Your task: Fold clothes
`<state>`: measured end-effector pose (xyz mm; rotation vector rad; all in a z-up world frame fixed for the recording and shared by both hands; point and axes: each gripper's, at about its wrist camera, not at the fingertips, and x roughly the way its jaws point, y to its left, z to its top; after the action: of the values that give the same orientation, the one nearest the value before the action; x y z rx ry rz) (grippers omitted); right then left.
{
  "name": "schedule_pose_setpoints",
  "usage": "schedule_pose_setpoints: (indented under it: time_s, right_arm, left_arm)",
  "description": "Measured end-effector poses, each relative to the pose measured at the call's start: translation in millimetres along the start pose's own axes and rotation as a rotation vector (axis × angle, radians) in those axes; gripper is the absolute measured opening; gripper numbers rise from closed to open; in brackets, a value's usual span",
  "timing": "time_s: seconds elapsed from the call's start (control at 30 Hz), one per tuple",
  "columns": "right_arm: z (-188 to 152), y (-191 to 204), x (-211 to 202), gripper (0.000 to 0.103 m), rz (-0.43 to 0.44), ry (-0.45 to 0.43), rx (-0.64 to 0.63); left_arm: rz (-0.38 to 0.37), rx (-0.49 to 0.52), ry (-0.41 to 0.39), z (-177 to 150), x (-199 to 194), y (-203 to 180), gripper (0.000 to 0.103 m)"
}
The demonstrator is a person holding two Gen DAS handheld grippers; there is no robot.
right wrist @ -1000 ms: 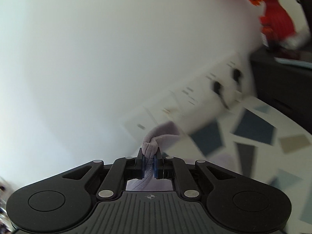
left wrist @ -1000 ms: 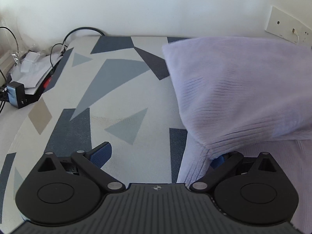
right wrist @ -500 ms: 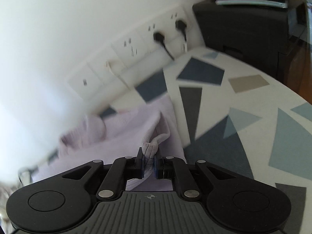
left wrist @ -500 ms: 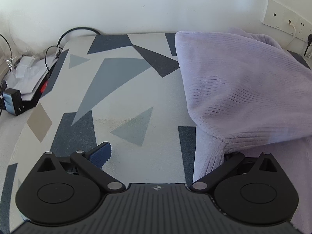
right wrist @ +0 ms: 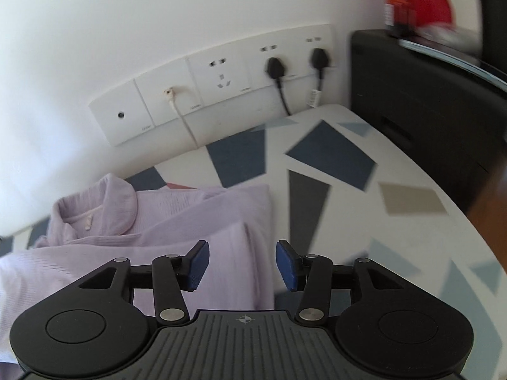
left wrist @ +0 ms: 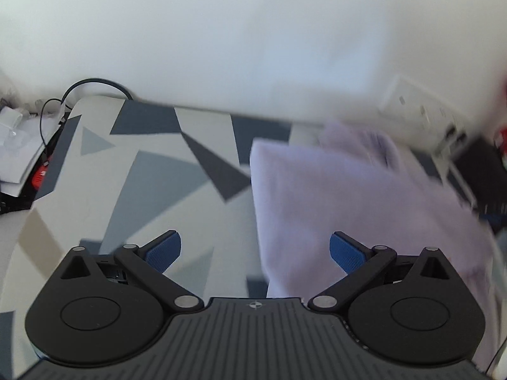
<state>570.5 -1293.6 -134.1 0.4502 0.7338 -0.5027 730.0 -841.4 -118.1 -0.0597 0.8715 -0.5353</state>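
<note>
Lilac shirt lies folded on the patterned table, collar toward the wall edge. Right gripper is opening, fabric beneath, nothing pinched; left gripper is spread wide, empty.

A room in a home: a table under a geometric-patterned cloth stands against a white wall, a row of wall sockets at 12 o'clock, dark cabinet at 2 o'clock, lilac garment laid out.
</note>
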Motion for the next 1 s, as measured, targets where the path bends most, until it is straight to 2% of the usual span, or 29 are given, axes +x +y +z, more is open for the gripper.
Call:
schedule_pose_setpoints:
  time_s: [0.17,0.23,0.27,0.3,0.33,0.37,0.4,0.5,0.53,0.63,0.73,0.77,0.8,0.83,0.87,0.93,0.97,1.0]
  right_arm:
    - [7.0,-0.5,32.5,0.04,0.014,0.065,0.087]
    - [5.8,0.5,35.1,0.024,0.017,0.069,0.079]
    - [5.0,1.5,35.6,0.018,0.015,0.068,0.065]
    - [4.3,2.4,35.7,0.01,0.013,0.067,0.048]
    - [4.1,2.8,34.3,0.007,0.014,0.058,0.038]
    - [4.6,2.4,31.1,0.006,0.017,0.04,0.038]
    - [5.0,2.0,28.0,0.005,0.02,0.022,0.037]
    - [9.0,3.4,11.7,0.004,0.031,-0.083,0.038]
    - [10.5,4.3,8.4,0.004,0.03,-0.109,0.035]
    - [12.5,6.9,25.3,0.004,-0.009,-0.063,0.02]
    - [4.2,7.3,46.5,0.004,-0.053,-0.01,0.014]
    - [0.9,8.3,49.1,0.004,-0.061,-0.01,0.005]
    - [-1.5,9.4,49.6,0.006,-0.066,-0.015,-0.003]
    - [-2.7,10.3,48.3,0.011,-0.069,-0.021,-0.006]
    - [-2.9,10.7,45.4,0.013,-0.068,-0.031,-0.005]
    - [-2.0,10.8,34.5,0.031,-0.056,-0.065,-0.002]
    - [-2.0,11.2,28.0,0.036,-0.048,-0.081,-0.008]
    - [-2.5,12.2,20.7,0.049,-0.037,-0.096,-0.023]
  left_arm:
    - [0.03,-0.156,0.027,38.3,62.7,-3.9,0.101]
    - [0.014,-0.227,0.048,43.6,82.5,-0.6,0.096]
    - [0.005,-0.261,0.059,45.5,91.7,1.0,0.086]
    - [-0.01,-0.291,0.071,45.1,98.5,2.8,0.049]
    - [-0.019,-0.319,0.081,44.6,103.9,4.1,0.026]
    - [-0.013,-0.346,0.081,43.5,105.0,3.8,0.012]
    - [-0.004,-0.359,0.072,42.7,104.6,2.3,0.011]
    - [0.038,-0.274,-0.04,42.8,90.5,-13.8,0.011]
    - [0.053,-0.256,-0.034,42.3,94.7,-16.4,0.011]
    - [0.086,-0.266,0.0,37.0,112.1,-16.0,0.011]
    - [0.109,-0.254,0.0,34.5,117.9,-17.0,0.013]
    - [0.119,-0.242,-0.002,35.5,116.2,-18.4,0.021]
    - [0.14,-0.224,-0.011,37.0,111.0,-20.5,0.041]
    - [0.162,-0.206,-0.02,38.5,105.7,-22.6,0.054]
    - [0.183,-0.188,-0.029,39.9,100.5,-24.6,0.075]
    - [0.216,-0.148,-0.049,42.5,88.7,-29.2,0.078]
    - [0.198,-0.113,-0.063,42.0,78.2,-33.9,0.081]
    - [0.185,-0.075,-0.063,40.4,68.6,-40.6,0.09]
